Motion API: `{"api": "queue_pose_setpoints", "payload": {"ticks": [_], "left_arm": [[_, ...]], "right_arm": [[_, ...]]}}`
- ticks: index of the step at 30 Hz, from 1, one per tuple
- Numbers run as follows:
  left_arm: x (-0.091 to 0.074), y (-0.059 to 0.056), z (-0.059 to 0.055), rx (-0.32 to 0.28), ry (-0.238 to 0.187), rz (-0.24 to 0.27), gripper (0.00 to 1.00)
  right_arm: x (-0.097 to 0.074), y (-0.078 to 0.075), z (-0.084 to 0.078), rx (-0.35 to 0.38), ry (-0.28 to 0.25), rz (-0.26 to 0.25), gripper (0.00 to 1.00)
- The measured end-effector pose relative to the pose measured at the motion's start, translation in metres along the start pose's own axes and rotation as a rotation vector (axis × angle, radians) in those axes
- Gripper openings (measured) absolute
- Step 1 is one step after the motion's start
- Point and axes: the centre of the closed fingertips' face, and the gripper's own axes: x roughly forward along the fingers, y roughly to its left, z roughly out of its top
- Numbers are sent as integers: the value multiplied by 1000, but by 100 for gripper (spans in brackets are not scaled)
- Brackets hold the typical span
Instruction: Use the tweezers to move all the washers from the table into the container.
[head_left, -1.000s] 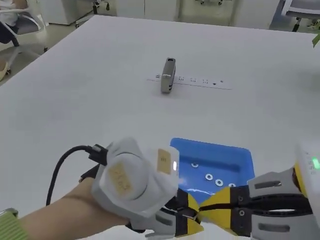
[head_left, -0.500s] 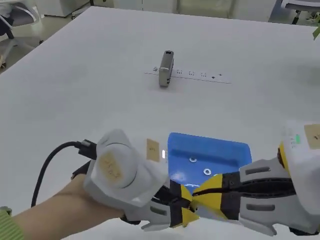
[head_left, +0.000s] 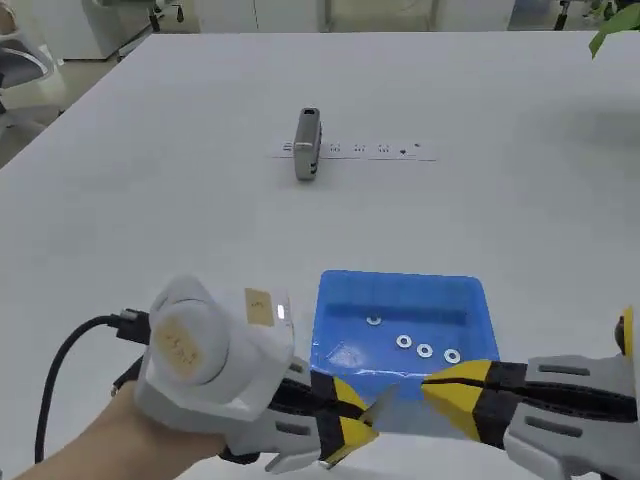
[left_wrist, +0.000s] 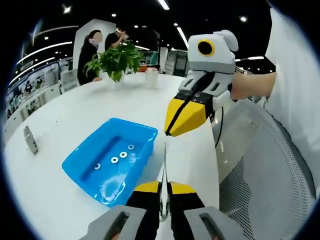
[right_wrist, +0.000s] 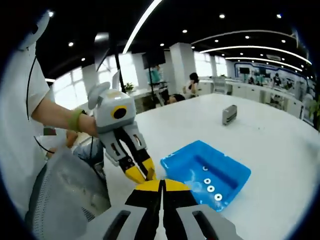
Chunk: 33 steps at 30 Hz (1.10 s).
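A blue container (head_left: 400, 290) sits on the white table near the front edge, with several washers (head_left: 425, 351) lying inside it. My left gripper (head_left: 355, 432) is at the lower left, shut on the thin metal tweezers (head_left: 383, 402), whose tip points toward the container's near wall. In the left gripper view the tweezers (left_wrist: 164, 165) stick straight out from the closed jaws of the left gripper (left_wrist: 165, 189). My right gripper (head_left: 440, 388) comes in from the lower right, shut with nothing visible in it, a short gap from the tweezers' tip. The right gripper view has the container (right_wrist: 210, 172) ahead.
A grey block-shaped device (head_left: 308, 143) stands on a flat white power strip (head_left: 385, 151) at the table's middle. The table's near edge runs just below the container. A grey mesh chair (right_wrist: 65, 190) is beside the person. A potted plant (left_wrist: 116, 60) and people stand far off.
The two grippers' tips, touching earlier, have come apart: the right gripper has drawn back to the right. The tweezers stay in the left gripper. The head camera has shifted.
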Motion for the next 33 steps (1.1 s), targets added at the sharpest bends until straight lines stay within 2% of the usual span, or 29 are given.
{"api": "queue_pose_setpoints", "payload": {"ticks": [2, 4, 6, 8, 11, 12, 13, 17, 20, 21, 22, 26, 31, 33], "left_arm": [[-3, 2, 0, -15, -19, 13, 1], [-6, 3, 0, -27, -28, 24, 1], [-11, 5, 7, -36, -67, 43, 1], [-20, 7, 18, -81, -132, 63, 1], [-35, 12, 39, -172, -254, 79, 1], [-43, 16, 48, -207, -313, 98, 1], [-48, 19, 53, -228, -344, 107, 1], [-66, 34, 71, -252, -431, 170, 1], [-76, 48, 85, -246, -484, 232, 1], [-78, 57, 89, -255, -503, 262, 1], [-77, 65, 90, -259, -511, 293, 1], [-62, 83, 88, -298, -533, 321, 1], [-36, 104, 73, -373, -547, 377, 2], [-28, 107, 69, -386, -536, 385, 2]], "right_arm": [[-6, -2, -10, 97, -17, 2, 0], [-8, -3, -18, 107, -8, -2, 0], [-7, 0, -21, 108, -3, 10, 0], [-5, 1, -22, 126, -13, 18, 0], [-4, 1, -22, 170, -39, 13, 0], [-3, 1, -22, 184, -48, 13, 0], [-3, 1, -23, 198, -58, 14, 0], [-1, 2, -32, 224, -56, 16, 0], [-2, 0, -39, 235, -50, 13, 0], [-3, -1, -40, 239, -48, 10, 0], [-3, -2, -43, 245, -45, 6, 0], [-2, -6, -44, 257, -45, -8, 0], [0, -8, -45, 244, -35, -12, 0], [1, -8, -47, 238, -28, -11, 0]]}}
